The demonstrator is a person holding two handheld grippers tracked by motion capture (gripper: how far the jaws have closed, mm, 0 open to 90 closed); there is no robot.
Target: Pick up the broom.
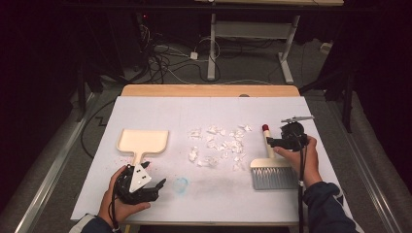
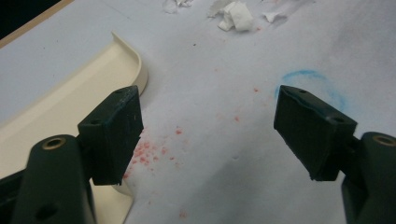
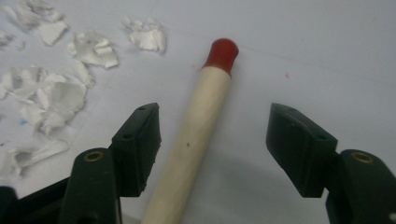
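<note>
at right of table: brush handle point(image 3: 196, 135) bracketed by spread right gripper point(image 3: 212, 140), not yet pinched. paper scraps point(image 1: 218, 145) lie unswept at centre. left gripper point(image 2: 208, 135) spread beside dustpan point(image 1: 142, 141), ungrasped.

Beyond my white-covered counter point(image 1: 145, 104) with its wooden far edge, I see a dim room, a grey floor point(image 1: 252, 73) strewn with tangled cables point(image 1: 163, 60), and a white-legged desk frame point(image 1: 252, 34) standing behind.
</note>
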